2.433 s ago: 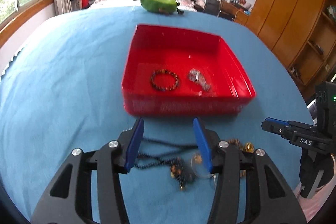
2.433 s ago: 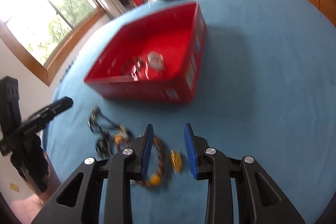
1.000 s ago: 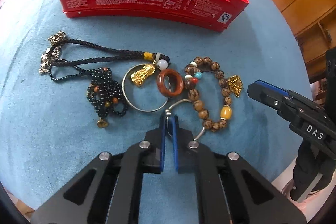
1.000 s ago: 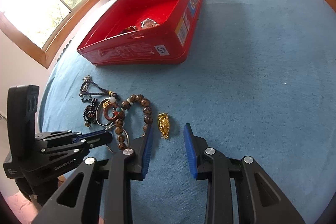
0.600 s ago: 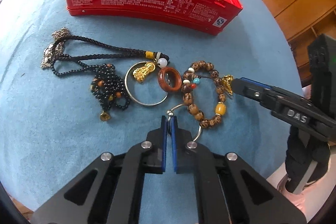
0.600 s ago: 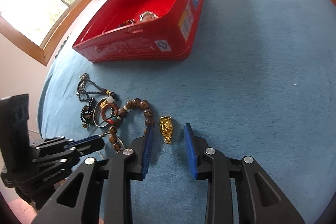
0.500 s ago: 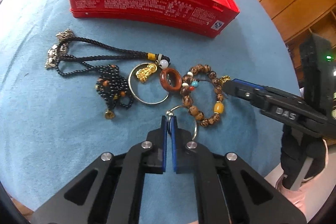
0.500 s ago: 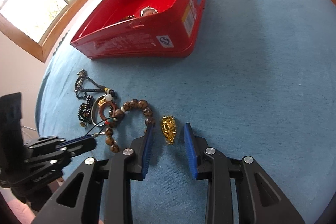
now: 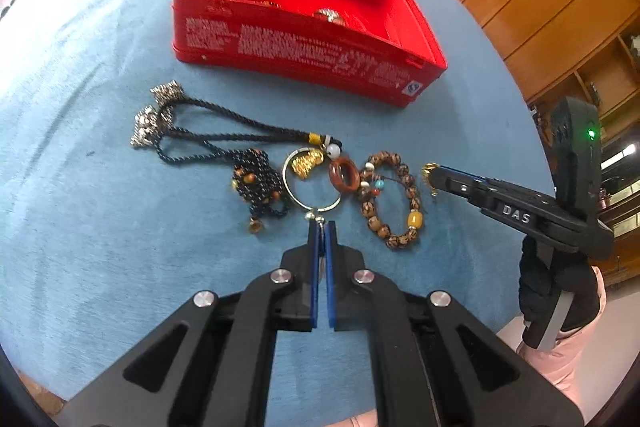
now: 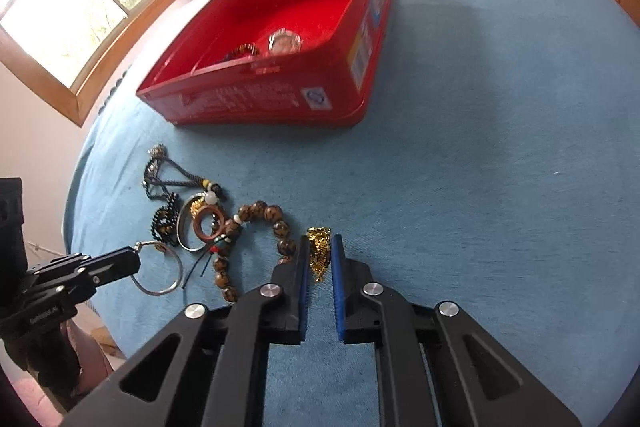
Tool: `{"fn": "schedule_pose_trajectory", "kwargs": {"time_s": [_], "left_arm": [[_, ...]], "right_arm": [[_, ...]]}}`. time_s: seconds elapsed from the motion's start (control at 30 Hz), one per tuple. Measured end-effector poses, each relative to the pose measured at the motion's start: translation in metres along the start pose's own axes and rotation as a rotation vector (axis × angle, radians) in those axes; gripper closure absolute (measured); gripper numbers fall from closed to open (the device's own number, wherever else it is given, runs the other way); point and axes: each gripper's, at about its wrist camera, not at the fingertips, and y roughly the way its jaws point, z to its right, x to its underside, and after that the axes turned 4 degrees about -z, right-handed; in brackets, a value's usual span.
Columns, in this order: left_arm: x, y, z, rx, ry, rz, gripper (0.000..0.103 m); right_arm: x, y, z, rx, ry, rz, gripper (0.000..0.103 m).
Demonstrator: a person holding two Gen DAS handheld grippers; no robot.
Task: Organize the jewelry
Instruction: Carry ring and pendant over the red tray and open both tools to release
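My left gripper (image 9: 321, 227) pinches the silver bangle (image 10: 160, 273), right gripper (image 10: 319, 247) just closing on the gold pendant (image 10: 319, 251) by the red tin (image 10: 256, 99).

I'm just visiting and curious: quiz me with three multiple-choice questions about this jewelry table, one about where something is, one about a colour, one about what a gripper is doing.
1. Where is the wooden bead bracelet?
A. in the tin
B. on the blue cloth
C. on the floor

2. What colour is the tin?
A. red
B. green
C. white

3. What does the right gripper hold between its pads?
A. nothing
B. a wooden ring
C. a gold pendant

Answers: 1 B, it lies on the blue cloth in front of the tin. 2 A, its walls are red. 3 C, the jaws have just been closing and the pendant sits between them.
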Motion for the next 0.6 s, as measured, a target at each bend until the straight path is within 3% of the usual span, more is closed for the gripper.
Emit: {"fn": "schedule_pose_trajectory", "kwargs": {"time_s": [0.6], "left_arm": [[-0.041, -0.045, 0.006, 0.0, 0.041, 0.149, 0.102]], "right_arm": [[-0.041, -0.043, -0.023, -0.034, -0.033, 0.132, 0.093]]}}
